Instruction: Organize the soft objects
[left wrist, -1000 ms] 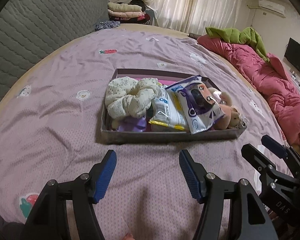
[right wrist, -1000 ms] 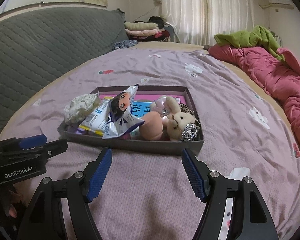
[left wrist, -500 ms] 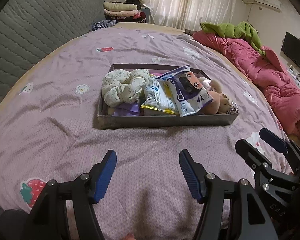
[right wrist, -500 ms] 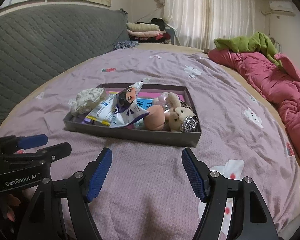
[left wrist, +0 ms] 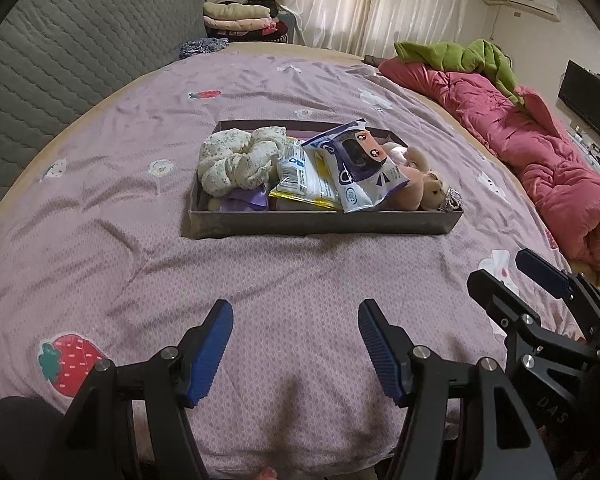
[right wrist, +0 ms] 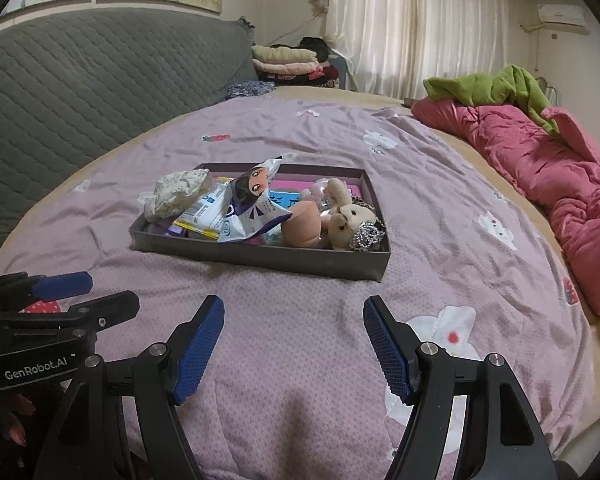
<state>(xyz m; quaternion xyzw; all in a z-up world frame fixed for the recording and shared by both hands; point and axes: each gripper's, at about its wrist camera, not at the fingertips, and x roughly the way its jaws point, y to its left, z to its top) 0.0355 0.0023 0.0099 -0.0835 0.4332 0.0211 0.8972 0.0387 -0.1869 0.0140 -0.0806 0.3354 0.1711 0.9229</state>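
A shallow grey box (left wrist: pixel 320 227) (right wrist: pixel 260 254) sits on the purple bedsheet, filled with soft things: a floral cloth bundle (left wrist: pixel 236 160) (right wrist: pixel 178 192), wipe packets (left wrist: pixel 358 170) (right wrist: pixel 250 208), and a plush bunny (left wrist: pixel 422 190) (right wrist: pixel 350 220) at its right end. My left gripper (left wrist: pixel 296 322) hangs open over bare sheet well in front of the box, nothing between its blue pads. My right gripper (right wrist: pixel 294 318) is likewise open and empty, in front of the box's right half. Each gripper shows at the edge of the other's view.
A rolled pink quilt (left wrist: pixel 540 152) (right wrist: pixel 540 160) with a green cloth (left wrist: pixel 460 56) on it lies along the right side of the bed. A grey quilted headboard (left wrist: pixel 60 60) rises on the left. Folded clothes (right wrist: pixel 288 62) are stacked beyond the bed, before white curtains.
Both grippers have drawn back from the box, which now looks smaller and farther away. Their jaws stayed open and empty throughout.
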